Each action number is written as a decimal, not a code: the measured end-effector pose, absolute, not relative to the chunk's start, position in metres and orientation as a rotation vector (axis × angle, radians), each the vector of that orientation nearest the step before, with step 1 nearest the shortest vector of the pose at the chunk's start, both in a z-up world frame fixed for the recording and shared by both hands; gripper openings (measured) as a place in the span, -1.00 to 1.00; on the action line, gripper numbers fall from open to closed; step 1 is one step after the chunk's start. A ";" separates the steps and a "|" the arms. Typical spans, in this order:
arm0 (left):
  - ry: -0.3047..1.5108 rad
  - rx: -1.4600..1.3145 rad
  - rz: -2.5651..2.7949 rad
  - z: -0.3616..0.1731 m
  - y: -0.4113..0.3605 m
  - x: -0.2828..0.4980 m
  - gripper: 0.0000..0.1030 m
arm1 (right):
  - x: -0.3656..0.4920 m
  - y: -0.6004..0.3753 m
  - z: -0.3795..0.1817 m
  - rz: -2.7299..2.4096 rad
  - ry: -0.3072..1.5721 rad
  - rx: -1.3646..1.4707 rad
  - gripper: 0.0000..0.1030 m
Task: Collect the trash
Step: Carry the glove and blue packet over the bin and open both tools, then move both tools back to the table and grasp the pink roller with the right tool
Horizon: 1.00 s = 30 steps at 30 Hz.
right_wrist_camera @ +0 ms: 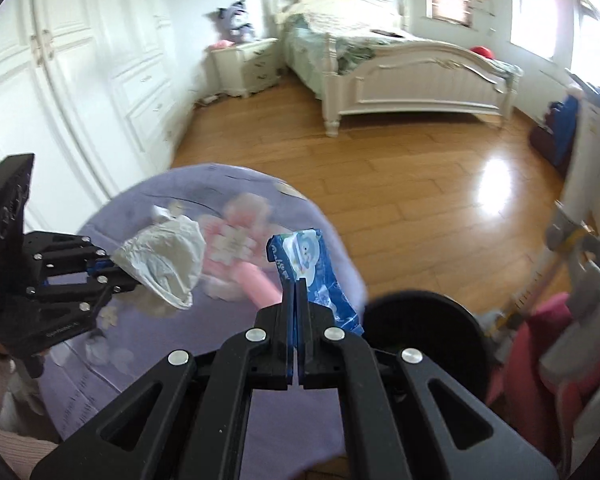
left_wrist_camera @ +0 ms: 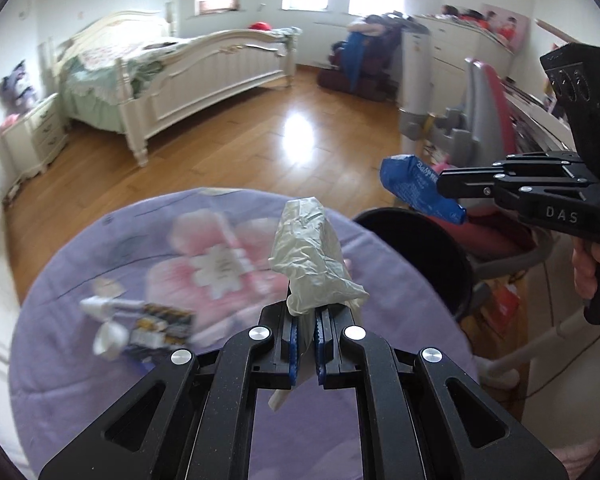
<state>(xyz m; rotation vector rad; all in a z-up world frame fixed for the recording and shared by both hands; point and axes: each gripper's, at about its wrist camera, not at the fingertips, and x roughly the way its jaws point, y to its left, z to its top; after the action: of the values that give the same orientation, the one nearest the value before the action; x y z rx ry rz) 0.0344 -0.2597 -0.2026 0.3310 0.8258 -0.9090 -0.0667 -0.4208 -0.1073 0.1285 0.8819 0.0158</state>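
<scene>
My left gripper (left_wrist_camera: 307,320) is shut on a crumpled grey-white plastic bag (left_wrist_camera: 312,256), which it holds above a purple flowered quilt (left_wrist_camera: 100,380). The same bag (right_wrist_camera: 164,264) shows at the left of the right wrist view, held by the left gripper (right_wrist_camera: 114,270). My right gripper (right_wrist_camera: 296,292) is shut on a blue printed wrapper (right_wrist_camera: 320,276), lifted just left of a black round bin (right_wrist_camera: 424,328). In the left wrist view the right gripper (left_wrist_camera: 440,186) holds that blue wrapper (left_wrist_camera: 416,188) over the black bin (left_wrist_camera: 420,248). More litter (left_wrist_camera: 140,324) lies on the quilt at the left.
A white bed (left_wrist_camera: 172,76) and a nightstand (left_wrist_camera: 32,136) stand across a wooden floor (left_wrist_camera: 260,132). A red and grey chair (left_wrist_camera: 488,128) is behind the bin. White wardrobe doors (right_wrist_camera: 60,80) line the left wall. A hand (left_wrist_camera: 588,268) grips the right tool.
</scene>
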 end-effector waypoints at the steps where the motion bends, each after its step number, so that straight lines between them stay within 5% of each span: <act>1: 0.831 0.346 -0.938 -0.205 -0.276 0.028 -0.86 | -0.074 -0.435 -0.115 -0.031 0.899 0.131 -0.99; 10: 0.855 0.426 -1.107 -0.230 -0.393 0.001 -0.83 | -0.110 -0.506 -0.157 -0.230 0.959 0.188 -0.99; 15: 0.862 0.463 -1.126 -0.240 -0.446 -0.006 -0.39 | -0.119 -0.528 -0.164 -0.279 0.982 0.192 -0.98; 28: 0.793 0.440 -1.069 -0.227 -0.443 -0.002 -0.38 | -0.117 -0.533 -0.162 -0.305 0.967 0.202 -0.89; 29: 0.787 0.438 -1.060 -0.226 -0.440 -0.001 -0.38 | -0.116 -0.532 -0.161 -0.307 0.968 0.200 -0.65; 30: 0.784 0.436 -1.055 -0.225 -0.438 -0.001 -0.38 | -0.115 -0.530 -0.160 -0.311 0.969 0.197 -0.11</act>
<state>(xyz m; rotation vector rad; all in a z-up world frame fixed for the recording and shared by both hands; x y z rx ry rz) -0.0005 -0.4378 -0.2251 0.4363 0.7840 -1.0551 -0.1147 -0.5300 -0.1603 0.1972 0.9694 -0.3106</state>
